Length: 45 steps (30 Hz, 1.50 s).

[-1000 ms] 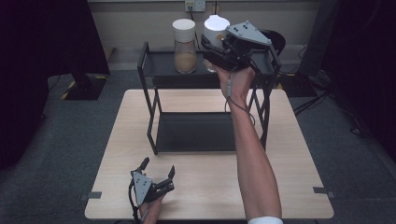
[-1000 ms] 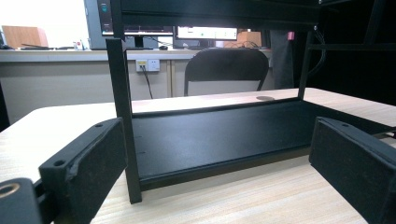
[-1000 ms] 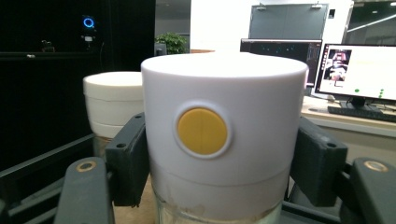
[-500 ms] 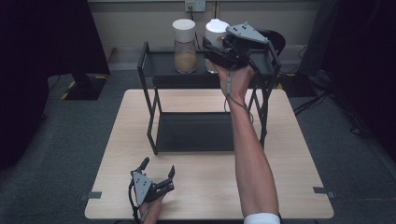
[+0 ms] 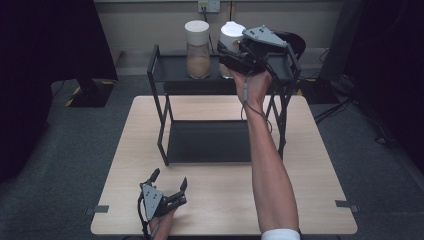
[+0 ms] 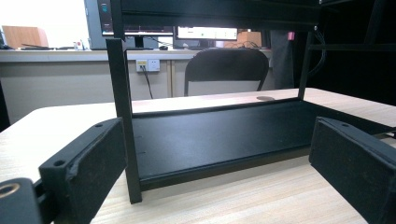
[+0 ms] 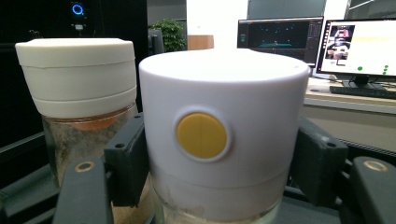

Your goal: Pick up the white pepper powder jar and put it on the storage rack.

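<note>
Closing around the white-lidded jar (image 7: 219,140), my right gripper (image 5: 235,56) now has a jaw on each side of it on the rack's top shelf (image 5: 172,67), having crept forward; a lift looks next. My left gripper (image 5: 167,187) stays wide open on the table (image 5: 310,165).

A fixed overhead camera looks forward and down across the table (image 5: 220,200). Both gripper cameras sit low: left faces the black rack (image 6: 210,135) nearby, right hugs its top-shelf jars (image 7: 219,140).
</note>
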{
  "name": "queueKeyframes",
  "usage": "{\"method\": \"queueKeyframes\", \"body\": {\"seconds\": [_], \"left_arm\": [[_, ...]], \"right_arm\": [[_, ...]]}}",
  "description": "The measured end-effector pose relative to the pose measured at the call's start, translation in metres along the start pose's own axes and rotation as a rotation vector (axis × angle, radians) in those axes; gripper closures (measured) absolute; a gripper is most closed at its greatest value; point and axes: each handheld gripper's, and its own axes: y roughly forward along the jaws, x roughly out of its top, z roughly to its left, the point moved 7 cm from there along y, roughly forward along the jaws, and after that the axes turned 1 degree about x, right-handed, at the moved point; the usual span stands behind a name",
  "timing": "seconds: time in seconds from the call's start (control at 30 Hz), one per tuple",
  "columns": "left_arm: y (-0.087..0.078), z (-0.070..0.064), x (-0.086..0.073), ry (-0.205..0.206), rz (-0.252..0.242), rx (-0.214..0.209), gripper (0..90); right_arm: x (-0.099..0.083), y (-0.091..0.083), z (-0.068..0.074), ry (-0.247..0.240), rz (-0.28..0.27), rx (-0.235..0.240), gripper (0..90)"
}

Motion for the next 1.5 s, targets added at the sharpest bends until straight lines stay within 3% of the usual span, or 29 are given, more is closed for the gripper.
{"method": "queueKeyframes", "body": {"seconds": [0.23, 0.6, 0.97, 1.5], "left_arm": [[0.0, 0.0, 0.0, 0.0, 0.0, 0.0, 3.7], [0.0, 0.0, 0.0, -0.003, 0.0, 0.001, 3.7], [0.0, 0.0, 0.0, -0.001, -0.001, 0.0, 3.7], [0.0, 0.0, 0.0, 0.001, 0.0, 0.001, 3.8]], "right_arm": [[0.0, 0.0, 0.002, -0.014, -0.003, -0.009, 27.5], [-0.006, -0.007, 0.01, -0.065, -0.091, -0.038, 0.0], [-0.011, -0.018, 0.013, -0.07, -0.119, -0.035, 0.0], [-0.031, -0.049, 0.01, -0.028, -0.164, -0.012, 0.0]]}}
